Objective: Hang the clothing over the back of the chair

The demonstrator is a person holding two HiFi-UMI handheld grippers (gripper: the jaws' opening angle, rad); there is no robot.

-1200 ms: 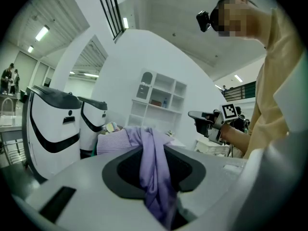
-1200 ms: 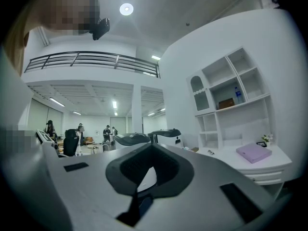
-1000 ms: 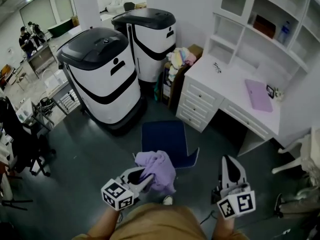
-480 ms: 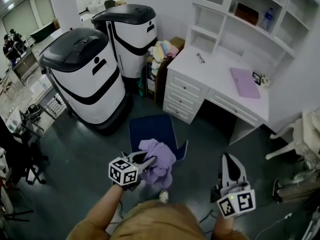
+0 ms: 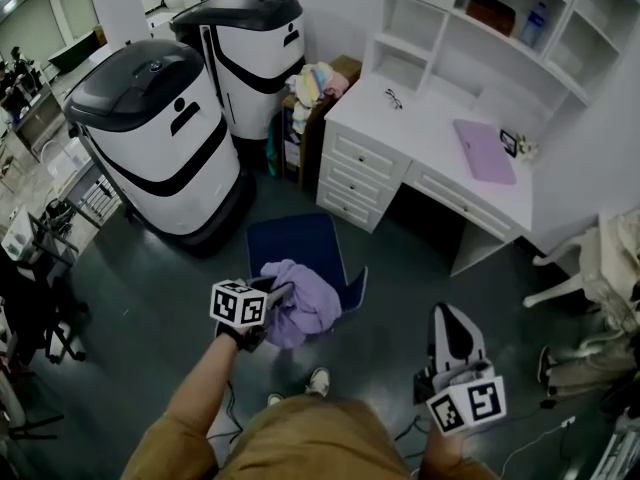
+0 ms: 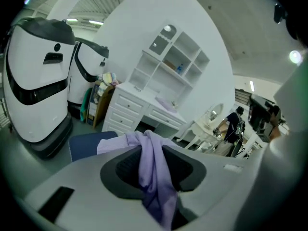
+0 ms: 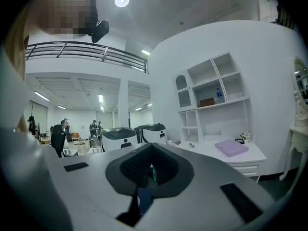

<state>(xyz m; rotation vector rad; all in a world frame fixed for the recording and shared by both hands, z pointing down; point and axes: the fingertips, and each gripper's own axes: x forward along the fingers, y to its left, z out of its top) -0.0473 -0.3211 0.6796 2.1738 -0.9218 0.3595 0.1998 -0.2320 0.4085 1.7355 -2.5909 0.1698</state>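
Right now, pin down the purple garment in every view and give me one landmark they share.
Head view: purple garment at lower centre, bunched in the left gripper over the blue chair.
Left gripper view: bottom centre, pinched between the jaws and draping over them.
Right gripper view: not in it.
Shared landmark: the white desk with shelves.

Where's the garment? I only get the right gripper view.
Observer: In the left tongs, which are shut on the purple garment.
Operator: Target?
Observer: The blue chair sits just beyond the garment in the head view. I can't tell whether they touch.
Operator: And my side?
Observer: The right tongs are off to the chair's right, apart from it.
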